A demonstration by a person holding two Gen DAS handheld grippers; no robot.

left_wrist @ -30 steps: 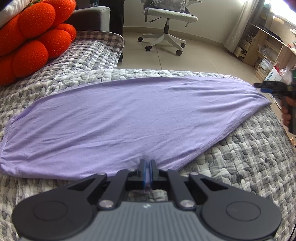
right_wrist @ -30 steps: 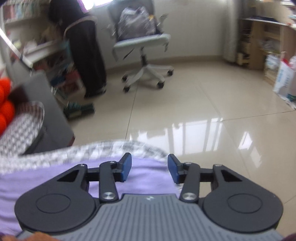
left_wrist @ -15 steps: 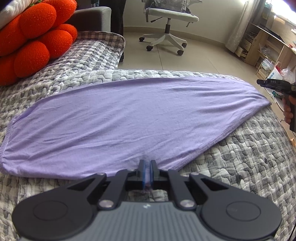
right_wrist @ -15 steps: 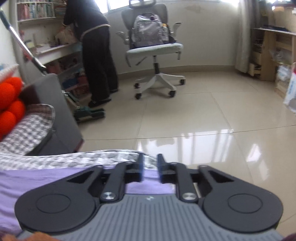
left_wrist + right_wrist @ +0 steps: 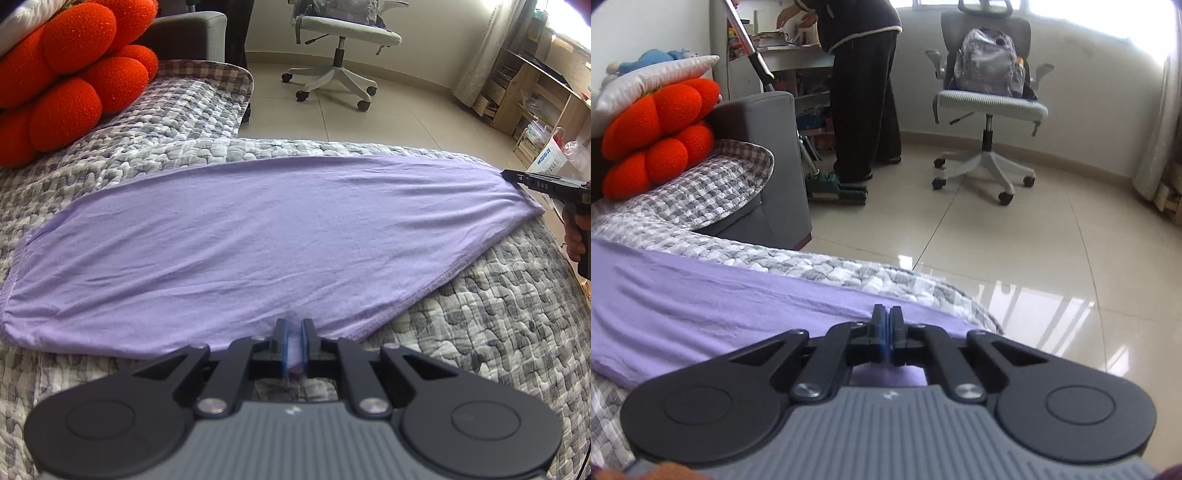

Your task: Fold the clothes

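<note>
The thin lilac knit garment (image 5: 258,236) lay spread nearly flat across the grey-and-white quilted bedcover (image 5: 498,332), its long shape running from a stitched hem at the left to a pointed corner at the right, close to the bed's edge. The left gripper (image 5: 294,341) sat at the near edge, its blue-padded fingers (image 5: 283,341) pressed together on a small tuck of the lilac cloth. Over at the far right corner, the right gripper (image 5: 886,334) had its fingers squeezed tight too; from its own camera, fabric ran right up under the tips, and the left view showed its nose touching that corner, so it looked to be pinching the hem there.

By the look of it, this cloth was light, soft and limp, with no stiffness to hold a shape. It would likely sag between two holds and drag a little on the textured quilt. Edges and corners, where the hem stitching gives thickness, seemed the sound places to grip. An orange lobed plush cushion (image 5: 70,70) sat well clear at the left.
</note>
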